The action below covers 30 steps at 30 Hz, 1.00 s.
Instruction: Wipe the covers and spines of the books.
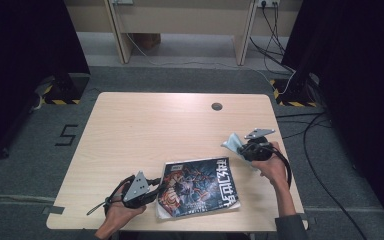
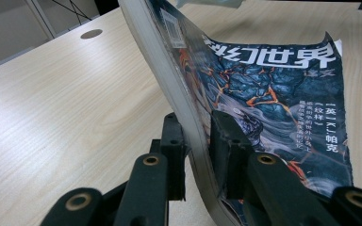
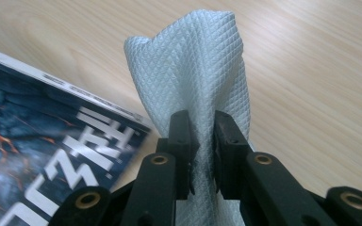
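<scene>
Count: one magazine, one white cloth, both on your table
Left gripper: low, jaws clamping the magazine's edge
Right gripper: raised, jaws pinching the cloth

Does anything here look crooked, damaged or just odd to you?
Slightly. The magazine lies askew near the front edge of the table, and the left gripper pinches its edge, lifting and bowing the pages. The right gripper holds a crumpled pale cloth. No tears or spills show.
</scene>
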{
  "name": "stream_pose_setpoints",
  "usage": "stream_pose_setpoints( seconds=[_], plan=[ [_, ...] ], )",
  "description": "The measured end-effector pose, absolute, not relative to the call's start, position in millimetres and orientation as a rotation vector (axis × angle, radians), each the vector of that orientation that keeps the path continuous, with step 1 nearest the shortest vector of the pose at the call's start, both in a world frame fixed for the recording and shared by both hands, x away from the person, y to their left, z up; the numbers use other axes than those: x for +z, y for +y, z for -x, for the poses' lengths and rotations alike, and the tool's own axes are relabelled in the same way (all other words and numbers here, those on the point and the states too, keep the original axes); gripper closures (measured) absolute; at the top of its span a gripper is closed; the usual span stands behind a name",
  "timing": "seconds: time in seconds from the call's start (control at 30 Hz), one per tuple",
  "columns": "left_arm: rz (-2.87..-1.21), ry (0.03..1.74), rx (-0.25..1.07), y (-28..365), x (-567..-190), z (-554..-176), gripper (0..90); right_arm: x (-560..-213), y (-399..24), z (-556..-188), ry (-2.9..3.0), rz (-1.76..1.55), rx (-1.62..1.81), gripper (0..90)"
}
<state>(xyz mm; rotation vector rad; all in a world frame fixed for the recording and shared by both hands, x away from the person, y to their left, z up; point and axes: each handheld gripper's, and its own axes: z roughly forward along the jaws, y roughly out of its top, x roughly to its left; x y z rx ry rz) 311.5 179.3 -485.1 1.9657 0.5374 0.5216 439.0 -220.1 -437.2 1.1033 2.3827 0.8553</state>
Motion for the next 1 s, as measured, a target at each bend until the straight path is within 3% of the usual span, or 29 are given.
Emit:
stream_pose_setpoints(
  seconds=[0.8, 1.0],
  plan=[
    [-1.969, 0.544, 0.517, 180, -485, -312, 75.6, -481, -279, -435, 2.358, -1.322, 0.631, 79.2],
    [-1.967, 0.541, 0.517, 180, -485, -312, 75.6, -483, -277, -436, 2.364, -1.317, 0.609, 73.2]
  ],
)
